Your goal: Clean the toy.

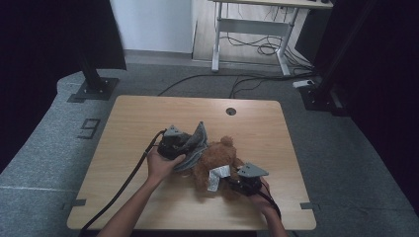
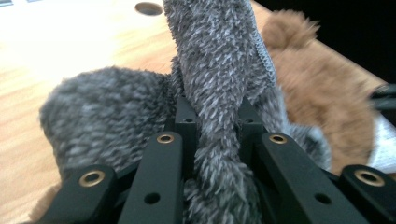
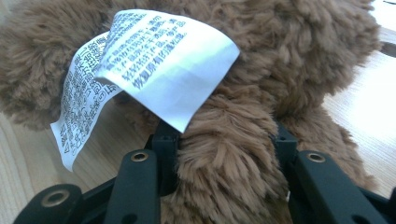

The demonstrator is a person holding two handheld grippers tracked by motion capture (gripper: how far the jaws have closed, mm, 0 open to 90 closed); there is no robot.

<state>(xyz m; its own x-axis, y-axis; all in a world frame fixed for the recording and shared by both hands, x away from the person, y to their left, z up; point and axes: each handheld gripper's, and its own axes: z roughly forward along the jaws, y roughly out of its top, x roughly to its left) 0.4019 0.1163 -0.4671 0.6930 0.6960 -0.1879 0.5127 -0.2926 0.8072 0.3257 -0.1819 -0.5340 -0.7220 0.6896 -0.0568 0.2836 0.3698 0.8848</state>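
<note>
Grey fleecy garment [image 2: 219, 70] is pinched between the left gripper's [image 2: 217, 122] jaws, partly pulled off the brown teddy bear [image 3: 261, 93] just beyond, whose limb the right gripper [image 3: 226, 140] clamps, so undressing looks underway, not finished.

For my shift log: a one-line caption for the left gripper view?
Left gripper shut on grey fuzzy cloth, brown teddy bear lying behind on the wooden table.

Probably a lab: black curtains [image 1: 54, 34], floor cables [image 1: 247, 79], grey carpet [image 1: 346, 148].
</note>
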